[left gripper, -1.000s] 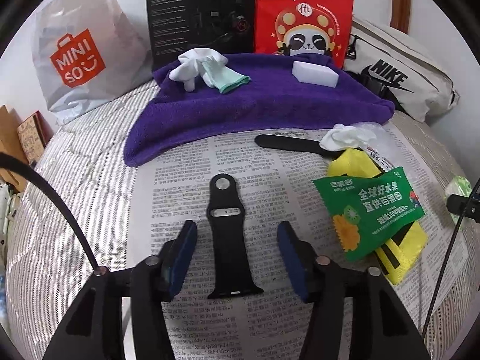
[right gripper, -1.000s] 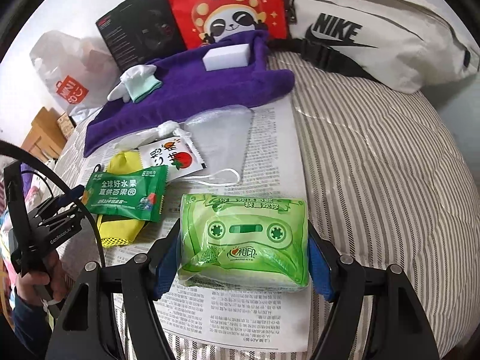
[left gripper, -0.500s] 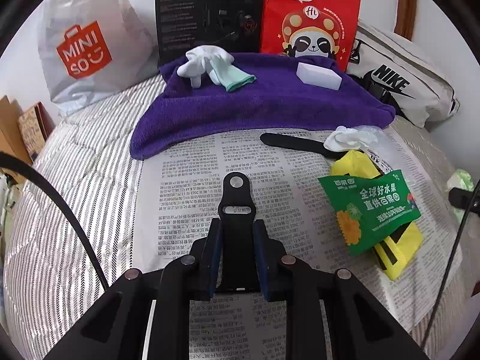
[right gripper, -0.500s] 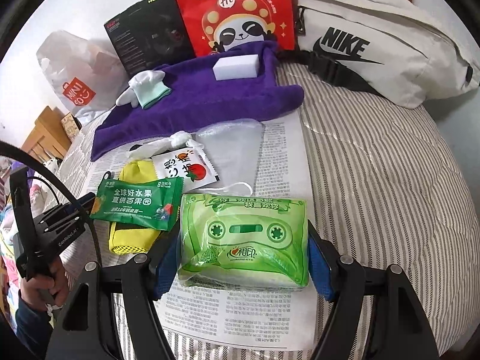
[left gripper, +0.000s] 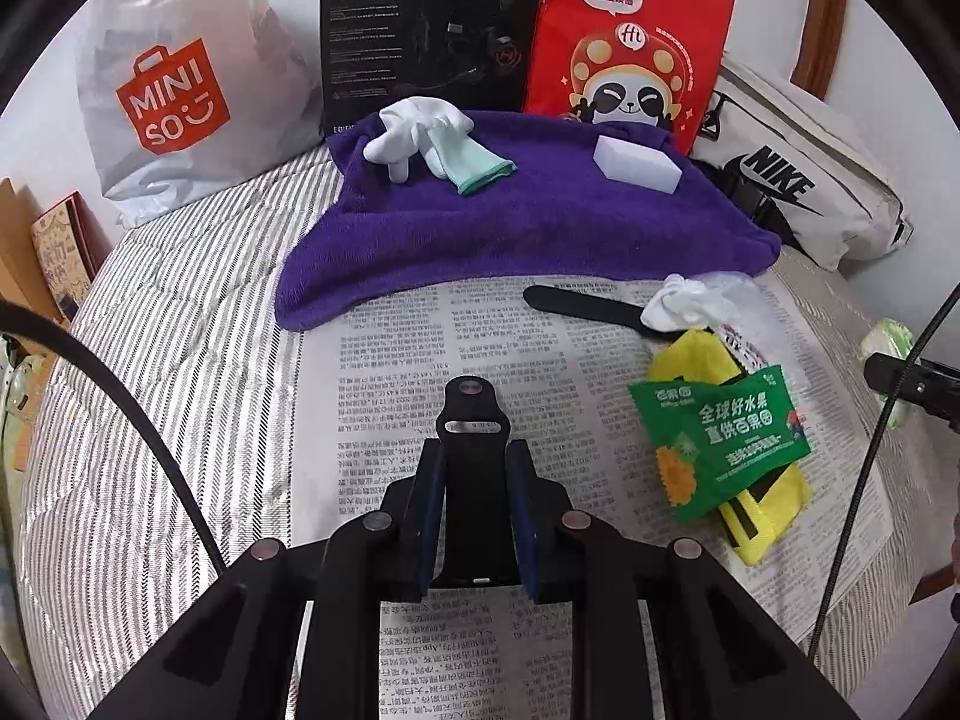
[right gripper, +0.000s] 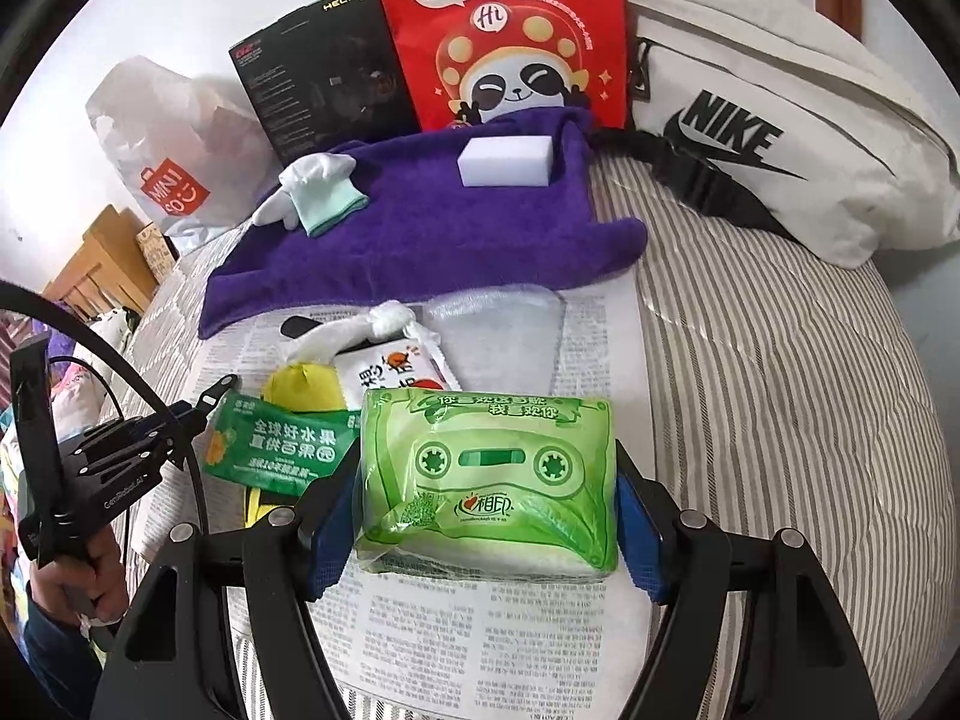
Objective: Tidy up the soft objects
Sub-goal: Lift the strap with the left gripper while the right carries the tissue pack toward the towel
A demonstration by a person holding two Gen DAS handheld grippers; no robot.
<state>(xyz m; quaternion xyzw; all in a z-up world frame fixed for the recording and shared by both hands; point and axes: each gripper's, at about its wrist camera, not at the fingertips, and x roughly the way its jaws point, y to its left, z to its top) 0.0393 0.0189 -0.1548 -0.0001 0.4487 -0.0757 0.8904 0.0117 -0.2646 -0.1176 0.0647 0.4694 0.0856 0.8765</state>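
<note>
Nothing on your striped bed (right gripper: 780,372) lies in a container. The white plastic shopping bag (left gripper: 180,90) printed "MINISO", the black cardboard box (left gripper: 426,30) marked "HECATE" and the red paper bag with a panda in a mushroom cap (left gripper: 630,48) stand along the wall, and you cannot see what they hold. Beside them lies a white fabric waist bag (right gripper: 780,138) lettered "NIKE".

In front of those, the folded purple towel (left gripper: 528,228) carries a white glove with a mint cuff (left gripper: 432,138) and a white rectangular sponge block (left gripper: 637,162), well apart from each other.

Nearer you, a sheet of printed newspaper (left gripper: 390,372) covers the bed. On it lie a second black strap (left gripper: 576,305), a crumpled white cloth (left gripper: 678,306) touching that strap's end, and a green snack packet with white Chinese lettering (left gripper: 726,438) resting on a yellow mesh cloth (left gripper: 762,516).

Your left hand-held gripper (left gripper: 474,468) has just been closing and is now clenched on the black rubber watch strap (left gripper: 471,414), whose buckle end sticks out ahead of the pads over the newspaper.

Your right hand-held gripper (right gripper: 489,510) stands wide, both blue pads pressed against the sides of the green tissue pack printed with a cassette tape (right gripper: 489,480), which it grasps above the newspaper.
</note>
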